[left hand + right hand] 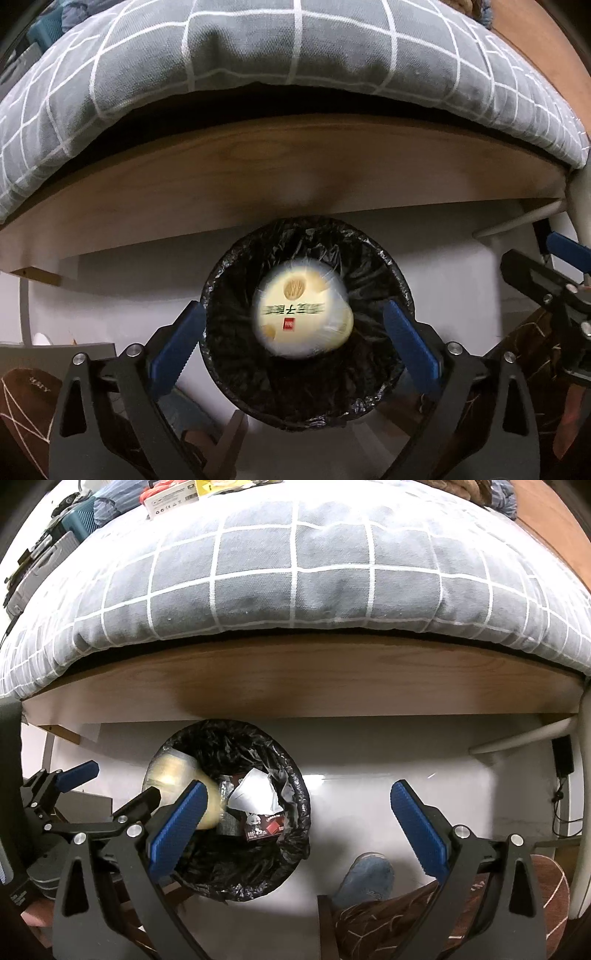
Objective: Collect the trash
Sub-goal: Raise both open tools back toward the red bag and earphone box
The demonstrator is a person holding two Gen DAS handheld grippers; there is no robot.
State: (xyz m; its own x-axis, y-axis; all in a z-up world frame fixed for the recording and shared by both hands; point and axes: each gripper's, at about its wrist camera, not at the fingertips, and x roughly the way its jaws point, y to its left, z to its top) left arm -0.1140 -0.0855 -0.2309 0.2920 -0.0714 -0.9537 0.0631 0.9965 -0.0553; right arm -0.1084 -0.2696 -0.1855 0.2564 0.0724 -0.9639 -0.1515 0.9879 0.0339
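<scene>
A bin lined with a black bag (391, 280) stands on the white floor below my left gripper (299, 328). That gripper is open, its blue fingers apart over the bin's rim. A cream, plastic-wrapped packet (303, 317) shows blurred between the fingers, in the bin's mouth, touching neither finger. In the right wrist view the same bin (295, 801) holds white paper (255, 790), a dark red box (264, 827) and the cream packet (173, 775). My right gripper (295, 819) is open and empty, to the right of the bin. The left gripper (110, 786) shows at the left.
A bed with a grey checked quilt (295, 576) and a wooden side rail (295, 679) runs across just behind the bin. A blue slipper (365, 878) and patterned brown trousers (388, 923) are at the bottom right. A white chair leg (517, 738) stands at the right.
</scene>
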